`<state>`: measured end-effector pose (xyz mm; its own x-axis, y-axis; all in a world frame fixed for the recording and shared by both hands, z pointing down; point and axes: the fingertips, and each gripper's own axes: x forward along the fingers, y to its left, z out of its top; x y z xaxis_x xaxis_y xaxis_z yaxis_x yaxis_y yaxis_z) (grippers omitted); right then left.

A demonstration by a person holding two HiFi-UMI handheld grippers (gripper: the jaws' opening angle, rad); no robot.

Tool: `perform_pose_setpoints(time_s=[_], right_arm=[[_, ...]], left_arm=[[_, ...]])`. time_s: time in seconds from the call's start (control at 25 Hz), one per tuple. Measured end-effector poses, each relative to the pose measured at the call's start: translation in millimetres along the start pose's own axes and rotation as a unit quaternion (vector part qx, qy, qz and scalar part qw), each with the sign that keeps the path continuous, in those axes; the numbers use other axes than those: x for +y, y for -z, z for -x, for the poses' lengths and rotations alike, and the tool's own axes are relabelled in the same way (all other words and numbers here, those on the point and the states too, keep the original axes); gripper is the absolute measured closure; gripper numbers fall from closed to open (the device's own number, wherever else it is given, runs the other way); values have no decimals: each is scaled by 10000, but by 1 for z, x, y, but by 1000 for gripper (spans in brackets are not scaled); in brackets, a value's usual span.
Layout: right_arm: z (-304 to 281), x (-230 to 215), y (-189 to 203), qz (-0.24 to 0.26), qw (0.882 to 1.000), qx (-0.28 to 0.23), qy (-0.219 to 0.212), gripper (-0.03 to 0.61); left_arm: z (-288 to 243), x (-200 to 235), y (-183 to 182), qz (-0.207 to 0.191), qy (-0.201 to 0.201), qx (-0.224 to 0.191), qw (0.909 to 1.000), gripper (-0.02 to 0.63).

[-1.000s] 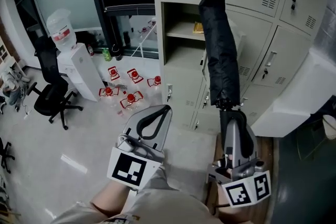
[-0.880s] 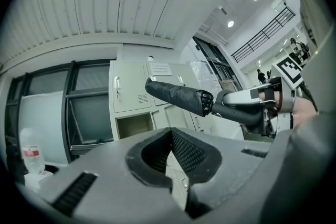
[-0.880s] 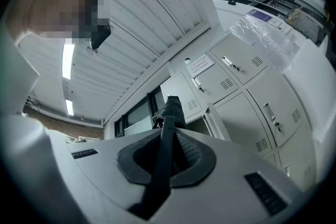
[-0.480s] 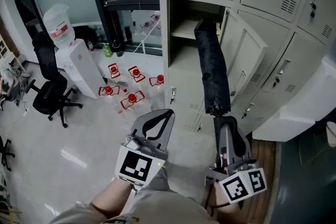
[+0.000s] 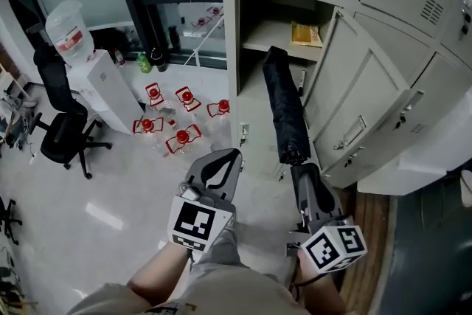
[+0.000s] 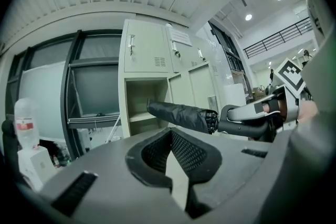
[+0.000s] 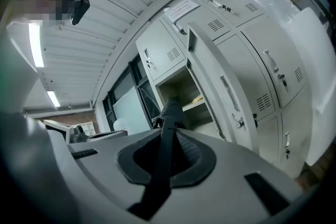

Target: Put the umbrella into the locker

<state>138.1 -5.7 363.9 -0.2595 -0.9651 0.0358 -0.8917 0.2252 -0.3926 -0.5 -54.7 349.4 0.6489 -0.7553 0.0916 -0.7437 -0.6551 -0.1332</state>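
Note:
A black folded umbrella [image 5: 284,111] points away from me with its far end at the mouth of the open locker compartment [image 5: 254,81], below the shelf. My right gripper [image 5: 303,172] is shut on the umbrella's handle end. In the right gripper view the umbrella [image 7: 169,113] runs as a dark strip between the jaws toward the compartment [image 7: 181,92]. My left gripper [image 5: 233,154] is shut on nothing, apart from the umbrella and to its left. The left gripper view shows the umbrella [image 6: 178,113] lying level in front of the compartment [image 6: 139,105].
The locker door [image 5: 361,96] stands swung open to the right of the umbrella. A yellow packet [image 5: 304,33] lies on the shelf. Left of the locker are red-capped water bottles [image 5: 177,122] on the floor, a water dispenser [image 5: 88,81] and an office chair [image 5: 63,133].
Both grippers have moved forward and down toward the locker. The umbrella has tipped from nearly upright to pointing into the open compartment, with its far end now at the lower opening.

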Motion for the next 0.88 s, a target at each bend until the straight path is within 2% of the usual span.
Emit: perform_pose_setpoints(time_s=[0.24, 0.44, 0.68, 0.88], right_arm=[[-55, -19, 26, -74, 9987, 426, 263, 557], [-106, -38, 52, -220, 9956, 749, 510, 557], [-161, -52, 70, -163, 9919, 980, 791, 557], [-206, -61, 78, -124, 9894, 1077, 964, 557]], left_arm=[[-42, 35, 27, 155, 145, 301, 9993, 606], [-77, 66, 53, -166, 182, 573, 9981, 606], [-118, 101, 83, -36, 372, 868, 9955, 606], [-147, 133, 87, 237, 429, 700, 9963, 606]])
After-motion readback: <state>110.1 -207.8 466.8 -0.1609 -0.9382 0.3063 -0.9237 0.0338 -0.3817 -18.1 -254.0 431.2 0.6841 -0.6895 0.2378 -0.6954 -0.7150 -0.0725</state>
